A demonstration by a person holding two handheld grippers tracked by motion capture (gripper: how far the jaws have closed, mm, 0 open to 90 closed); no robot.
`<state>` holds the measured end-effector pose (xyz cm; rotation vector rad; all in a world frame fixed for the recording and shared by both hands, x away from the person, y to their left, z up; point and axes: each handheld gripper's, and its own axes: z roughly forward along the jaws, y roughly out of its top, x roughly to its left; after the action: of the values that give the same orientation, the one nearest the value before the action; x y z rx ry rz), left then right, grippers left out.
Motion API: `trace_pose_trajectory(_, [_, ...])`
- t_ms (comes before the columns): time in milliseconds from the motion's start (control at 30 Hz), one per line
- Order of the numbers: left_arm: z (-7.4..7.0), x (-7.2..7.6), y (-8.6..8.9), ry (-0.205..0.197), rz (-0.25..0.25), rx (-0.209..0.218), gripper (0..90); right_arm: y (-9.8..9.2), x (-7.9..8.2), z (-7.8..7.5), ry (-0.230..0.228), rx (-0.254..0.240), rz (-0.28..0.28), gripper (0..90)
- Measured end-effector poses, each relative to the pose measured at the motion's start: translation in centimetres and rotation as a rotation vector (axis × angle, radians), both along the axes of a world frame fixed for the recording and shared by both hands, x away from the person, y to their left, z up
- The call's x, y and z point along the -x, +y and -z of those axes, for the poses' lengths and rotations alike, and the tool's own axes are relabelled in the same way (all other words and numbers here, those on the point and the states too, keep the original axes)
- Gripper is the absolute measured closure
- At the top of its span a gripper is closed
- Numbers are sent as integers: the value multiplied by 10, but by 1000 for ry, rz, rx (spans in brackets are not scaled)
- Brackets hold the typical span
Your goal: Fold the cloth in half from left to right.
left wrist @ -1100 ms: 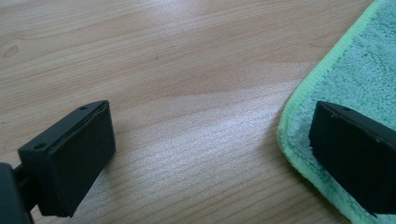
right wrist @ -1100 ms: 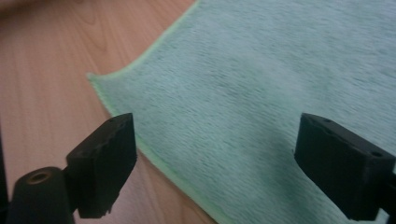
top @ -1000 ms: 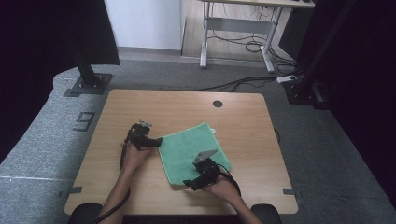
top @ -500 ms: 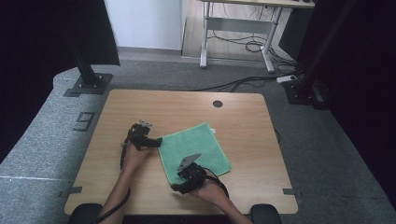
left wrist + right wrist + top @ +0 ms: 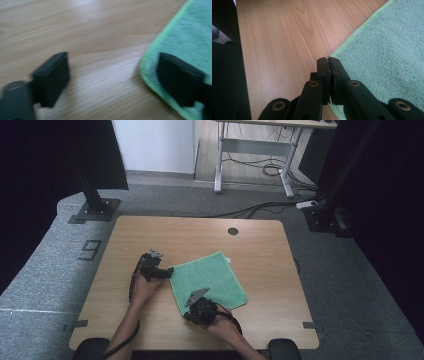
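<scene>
A green cloth (image 5: pixel 210 277) lies flat on the wooden table (image 5: pixel 200 232), turned at an angle. My left gripper (image 5: pixel 169 271) rests at the cloth's left edge. In the left gripper view it (image 5: pixel 115 77) is open wide, one jaw over bare wood and the other over the cloth's edge (image 5: pixel 190 37); that view is blurred. My right gripper (image 5: pixel 189 312) sits at the cloth's near-left corner. In the right gripper view it (image 5: pixel 328 60) is shut, its tip right at the corner of the cloth (image 5: pixel 387 50), with nothing visible between the teeth.
A round cable hole (image 5: pixel 233 231) is near the table's far edge. The near table edge (image 5: pixel 240 75) runs close to my right gripper. Black stands (image 5: pixel 95 200) and another desk's legs (image 5: pixel 252 155) are on the floor beyond the table.
My right gripper has slid left along the cloth's near edge to its near-left corner. The left gripper and the cloth have stayed about where they were.
</scene>
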<state>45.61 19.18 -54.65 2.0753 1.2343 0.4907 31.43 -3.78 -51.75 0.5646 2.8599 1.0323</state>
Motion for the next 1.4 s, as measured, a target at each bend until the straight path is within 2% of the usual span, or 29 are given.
trace_pose_trajectory(67, [-1,4,-3,-14,38,16,429,0,-1,1,0,1,0,870])
trace_pose_trajectory(100, [-1,4,-3,-14,38,16,504,0,-1,1,0,2,2,870])
trace_pose_trajectory(233, [-1,7,-7,3,85,64,763,1,-1,1,2,-1,0,870])
trace_pose_trajectory(300, [-1,6,-7,12,89,77,839,1,-1,1,6,-4,2,870])
trace_pose_trajectory(367, [-1,5,-5,36,87,99,854,1,-2,-1,14,-14,-1,871])
trace_pose_trajectory(467, [-2,5,-2,43,82,104,861,3,-2,-1,16,-19,-6,871])
trace_pose_trajectory(700, [-7,12,19,82,54,119,875,15,2,-4,24,-32,-42,870])
trace_pose_trajectory(733, [-11,15,26,90,49,128,876,21,3,-5,20,-35,-55,870])
trace_pose_trajectory(767, [-11,15,26,90,49,128,876,21,3,-5,20,-35,-55,870])
trace_pose_trajectory(867, [-22,17,33,87,57,165,875,27,7,-12,1,-38,-78,871])
trace_pose_trajectory(967, [-28,16,33,79,64,178,873,26,8,-16,-10,-39,-77,871])
trace_pose_trajectory(1000, [-33,14,31,70,68,195,873,22,8,-19,-16,-46,-70,871])
trace_pose_trajectory(1067, [-38,11,27,67,75,200,872,17,7,-22,-19,-52,-58,870])
trace_pose_trajectory(1400, [-48,-4,2,68,101,199,869,-15,1,-31,-47,-72,12,871])
